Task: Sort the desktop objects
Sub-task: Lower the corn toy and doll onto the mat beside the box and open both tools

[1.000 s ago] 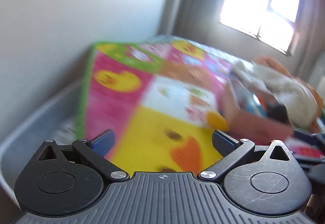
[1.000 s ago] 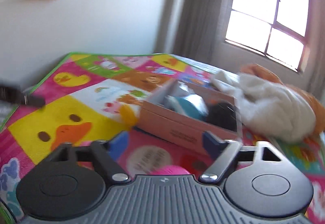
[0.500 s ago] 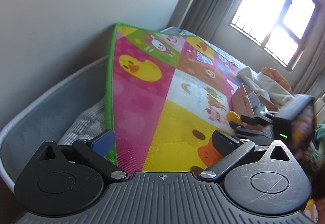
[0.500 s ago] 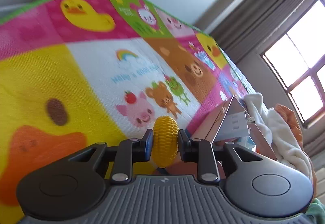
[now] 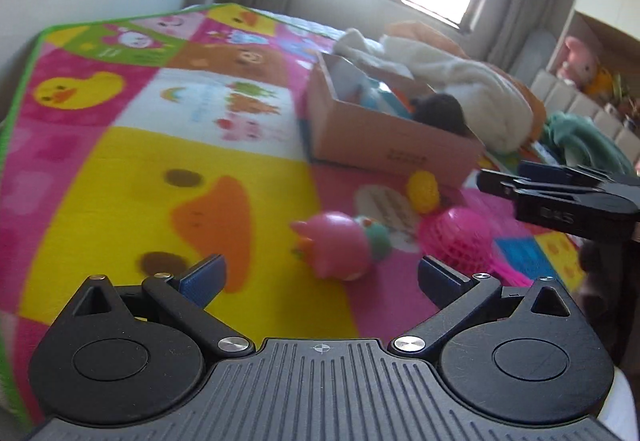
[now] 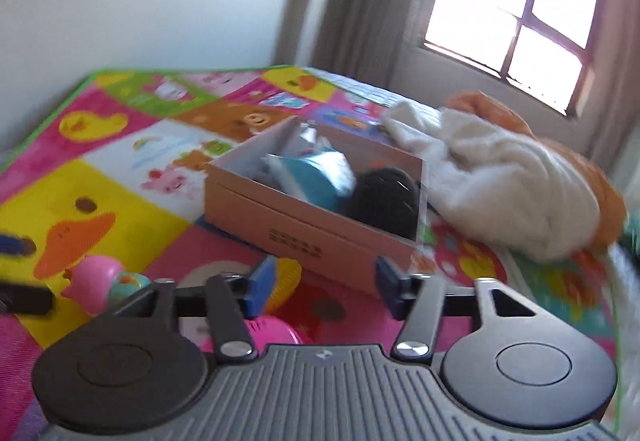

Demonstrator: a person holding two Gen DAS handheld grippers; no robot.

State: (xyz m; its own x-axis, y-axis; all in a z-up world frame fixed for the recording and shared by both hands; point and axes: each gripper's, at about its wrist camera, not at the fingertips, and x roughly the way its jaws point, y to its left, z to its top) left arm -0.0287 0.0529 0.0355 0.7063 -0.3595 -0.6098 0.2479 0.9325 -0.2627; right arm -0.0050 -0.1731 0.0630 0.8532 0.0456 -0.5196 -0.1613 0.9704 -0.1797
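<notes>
The cardboard box [image 6: 312, 217] sat on the patchwork play mat [image 5: 120, 169], open at the top, with a blue-and-white item [image 6: 316, 173] and a dark rounded thing [image 6: 384, 197] inside it. Just in front of the box's near wall lay the yellow toy corn [image 5: 423, 190], resting on the mat and free of either gripper. Nearer than the corn, still in front of the box, were a pink toy pig [image 5: 336, 245] with a small teal piece [image 5: 376, 235] against it, and beside that a pink mesh ball [image 5: 460, 237]. Behind the box, a white blanket [image 6: 500, 181] was heaped over something orange [image 6: 600, 185].

The right gripper [image 6: 320, 283] hovered in front of the box with its jaws parted about halfway; they had just been opening, and nothing was between them, the corn showing just past the left finger. The left gripper [image 5: 320, 277] hung in front of the box above the mat, its jaws spread wide and empty.
</notes>
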